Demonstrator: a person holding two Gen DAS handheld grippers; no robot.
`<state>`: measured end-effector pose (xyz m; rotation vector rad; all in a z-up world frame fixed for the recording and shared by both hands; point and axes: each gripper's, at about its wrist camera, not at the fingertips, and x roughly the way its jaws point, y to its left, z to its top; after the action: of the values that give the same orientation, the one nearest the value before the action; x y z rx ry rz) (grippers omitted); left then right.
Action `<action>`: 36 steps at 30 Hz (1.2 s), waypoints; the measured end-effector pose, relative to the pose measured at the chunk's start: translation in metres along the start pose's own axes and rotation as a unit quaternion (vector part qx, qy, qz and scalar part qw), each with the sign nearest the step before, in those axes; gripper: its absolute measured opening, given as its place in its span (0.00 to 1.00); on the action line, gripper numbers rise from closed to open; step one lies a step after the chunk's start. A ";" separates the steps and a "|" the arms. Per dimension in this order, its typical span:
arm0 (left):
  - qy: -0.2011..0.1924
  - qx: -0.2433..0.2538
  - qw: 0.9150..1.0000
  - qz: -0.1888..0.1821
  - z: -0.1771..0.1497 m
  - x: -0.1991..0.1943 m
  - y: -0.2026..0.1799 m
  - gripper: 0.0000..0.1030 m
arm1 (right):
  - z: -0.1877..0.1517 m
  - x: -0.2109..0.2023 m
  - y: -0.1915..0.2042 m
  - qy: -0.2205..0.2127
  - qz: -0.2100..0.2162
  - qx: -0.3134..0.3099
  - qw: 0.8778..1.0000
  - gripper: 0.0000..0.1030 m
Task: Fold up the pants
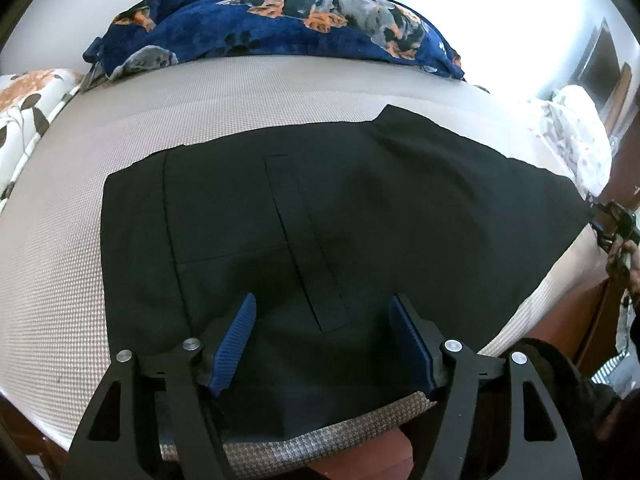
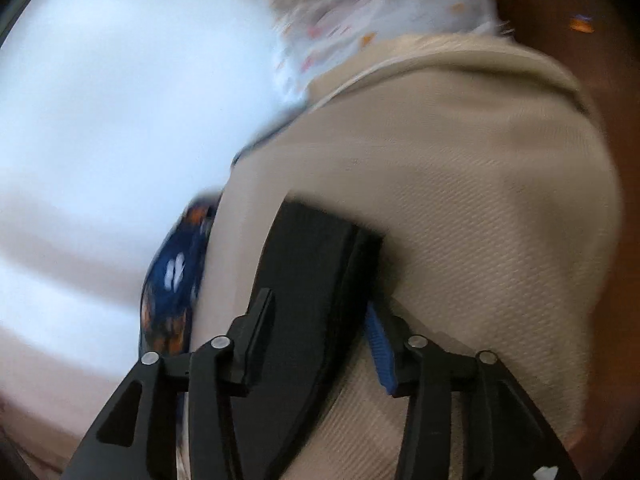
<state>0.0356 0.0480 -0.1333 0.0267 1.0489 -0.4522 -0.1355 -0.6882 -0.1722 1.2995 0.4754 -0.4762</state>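
Beige bed [image 1: 60,272] carries folded black pants [image 1: 320,208] laid flat for the next fold. Left hand-held gripper [image 1: 324,312] hovers spread above the cloth; right hand-held gripper [image 2: 320,320] straddles the pants' edge, pad contact unclear.

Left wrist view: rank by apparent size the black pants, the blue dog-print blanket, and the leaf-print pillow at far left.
1. Black pants, largest, though nearest the camera, which enlarges them.
2. Blue dog-print blanket, farther back, so probably bigger than it looks.
3. Leaf-print pillow, smallest as seen, but cut off by the picture's edge, so its full size is unclear.
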 end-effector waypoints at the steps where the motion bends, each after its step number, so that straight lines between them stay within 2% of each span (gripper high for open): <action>1: 0.000 0.001 1.000 0.000 0.000 0.000 0.000 0.68 | 0.002 0.001 -0.004 0.005 0.013 0.018 1.000 0.42; 4: -0.003 0.000 1.000 -0.002 0.000 0.000 0.000 0.69 | 0.002 0.009 0.006 0.056 0.028 -0.009 0.998 0.45; 5: -0.003 0.000 1.000 -0.002 0.000 0.000 0.000 0.70 | 0.000 0.011 0.010 0.077 0.047 -0.012 0.996 0.45; 7: -0.003 0.003 1.000 0.001 -0.001 0.001 -0.003 0.71 | -0.004 0.013 0.015 0.091 0.074 -0.009 0.993 0.47; 9: -0.002 0.013 1.000 0.007 -0.001 0.002 -0.006 0.72 | -0.004 0.013 0.019 0.071 0.040 -0.025 0.996 0.46; 10: -0.001 0.017 1.000 0.010 -0.001 0.002 -0.007 0.72 | -0.004 0.016 0.019 0.066 0.025 -0.027 0.997 0.39; 11: 0.000 0.019 1.000 0.011 -0.001 0.002 -0.008 0.72 | -0.003 0.019 0.020 0.061 0.017 -0.028 0.998 0.38; 13: -0.001 0.015 1.000 0.008 -0.001 0.001 -0.007 0.73 | -0.002 0.024 0.028 0.049 -0.002 -0.029 0.998 0.42; 17: -0.008 -0.004 1.000 -0.004 0.000 0.000 -0.005 0.74 | -0.004 0.034 0.048 0.060 -0.031 -0.072 0.995 0.43; 18: -0.009 -0.006 1.000 -0.006 0.001 -0.001 -0.005 0.75 | -0.005 0.034 0.053 0.064 -0.042 -0.088 0.993 0.34; 19: -0.009 -0.007 1.000 -0.007 0.001 -0.001 -0.005 0.75 | -0.004 0.037 0.054 0.075 -0.051 -0.094 0.991 0.12; 20: -0.009 -0.008 1.000 -0.008 0.001 -0.001 -0.005 0.75 | -0.007 0.041 0.052 0.091 -0.066 -0.096 0.989 0.07; 28: -0.024 -0.039 0.999 -0.006 0.006 -0.010 0.003 0.75 | -0.011 0.038 0.044 0.069 -0.063 -0.116 0.989 0.01; 36: -0.041 -0.058 0.997 0.034 0.011 -0.015 0.019 0.75 | -0.017 0.043 0.053 0.059 -0.084 -0.131 0.986 0.01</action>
<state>0.0458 0.0679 -0.1185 -0.0591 0.9890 -0.3277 -0.0710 -0.6636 -0.1591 1.0419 0.7254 -0.4609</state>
